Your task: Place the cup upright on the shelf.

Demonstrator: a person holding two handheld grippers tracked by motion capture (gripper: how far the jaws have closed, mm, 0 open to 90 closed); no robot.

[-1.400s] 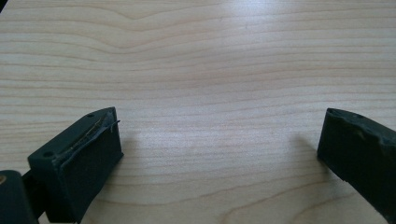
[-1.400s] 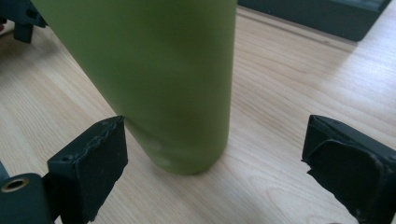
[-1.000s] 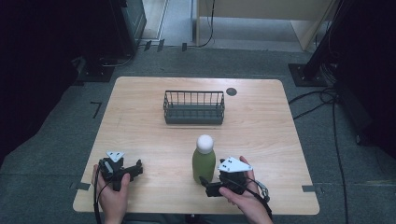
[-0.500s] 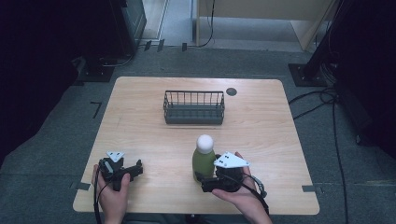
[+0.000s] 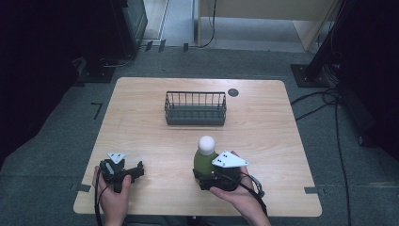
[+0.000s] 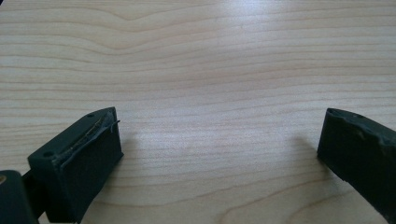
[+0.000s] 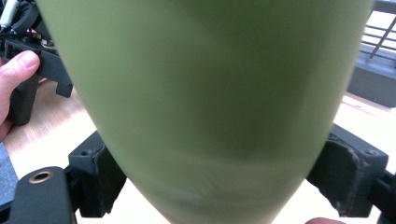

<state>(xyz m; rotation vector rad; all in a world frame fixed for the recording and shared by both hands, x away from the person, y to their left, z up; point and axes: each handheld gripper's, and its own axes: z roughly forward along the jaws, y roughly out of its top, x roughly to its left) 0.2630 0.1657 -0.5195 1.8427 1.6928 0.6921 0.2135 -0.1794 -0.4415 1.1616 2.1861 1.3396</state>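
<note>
A green bottle (image 5: 203,162) with a round white cap stands upright near the table's front edge, right of centre. My right gripper (image 5: 201,175) reaches it from the right. Its jaws have just been closing around the bottle's lower body. In the right gripper view the green bottle (image 7: 210,93) sits between the two black pads (image 7: 100,179), which touch its sides. My left gripper (image 5: 139,170) lies at the front left, apart from the bottle. Its jaws stand wide open over bare wood, as the left gripper view (image 6: 219,154) shows.
A dark wire basket (image 5: 195,109) stands at the middle back of the wooden table (image 5: 263,141), and its corner (image 7: 373,74) appears behind the bottle. A small black disc (image 5: 233,92) lies beside it. Dark stands and cables surround the table.
My right gripper has slid left up to the bottle, and its jaws have come in around the bottle's base. The left hand has kept still.
</note>
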